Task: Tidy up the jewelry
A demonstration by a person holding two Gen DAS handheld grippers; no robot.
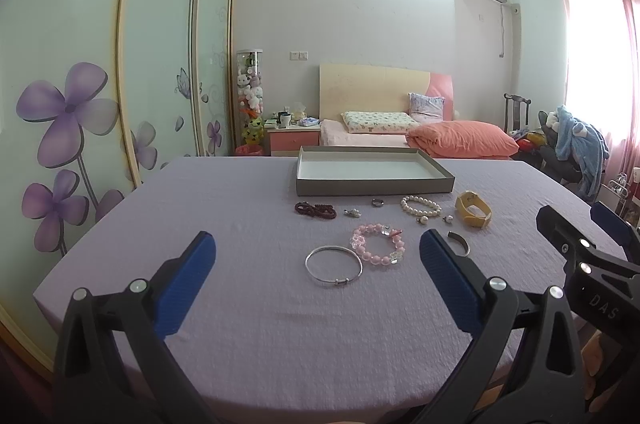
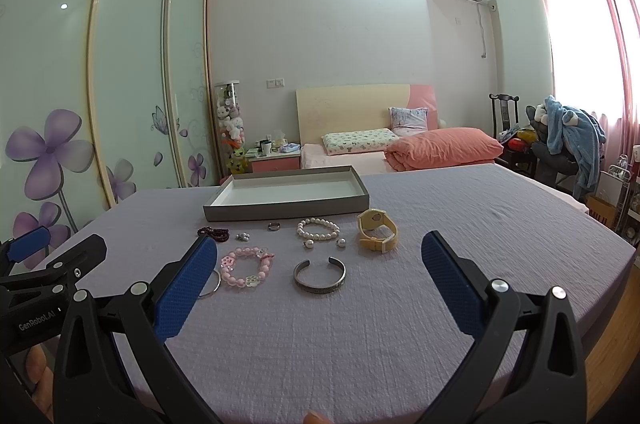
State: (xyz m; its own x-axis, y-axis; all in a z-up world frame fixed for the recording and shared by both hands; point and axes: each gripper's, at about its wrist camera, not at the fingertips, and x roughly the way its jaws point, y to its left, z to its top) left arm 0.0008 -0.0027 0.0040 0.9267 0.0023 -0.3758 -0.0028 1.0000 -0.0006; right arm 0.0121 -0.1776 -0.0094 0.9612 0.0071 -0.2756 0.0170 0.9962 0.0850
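Observation:
A shallow grey tray (image 1: pixel 376 185) (image 2: pixel 288 212) with a white inside stands empty at the far side of the lilac-covered table. In front of it lie a dark red bead string (image 1: pixel 315 210), a small charm (image 1: pixel 352 212), a ring (image 1: pixel 377 202), a pearl bracelet (image 1: pixel 421 206), two pearl earrings (image 2: pixel 341 242) and a yellow watch (image 1: pixel 474 214) (image 2: pixel 377 231). Nearer are a silver bangle (image 1: pixel 333 263), a pink bead bracelet (image 1: pixel 378 249) (image 2: pixel 247 266) and a silver cuff (image 2: pixel 319 276). My left gripper (image 1: pixel 318 252) and right gripper (image 2: pixel 320 252) both hang open above the near table, holding nothing.
The table cloth (image 2: pixel 480 224) spreads wide to the right of the jewelry. Behind the table stand a bed with an orange quilt (image 1: pixel 460 140), a wardrobe with flower-printed sliding doors (image 1: pixel 72 112) on the left and a chair draped with blue clothing (image 2: pixel 572 140) on the right.

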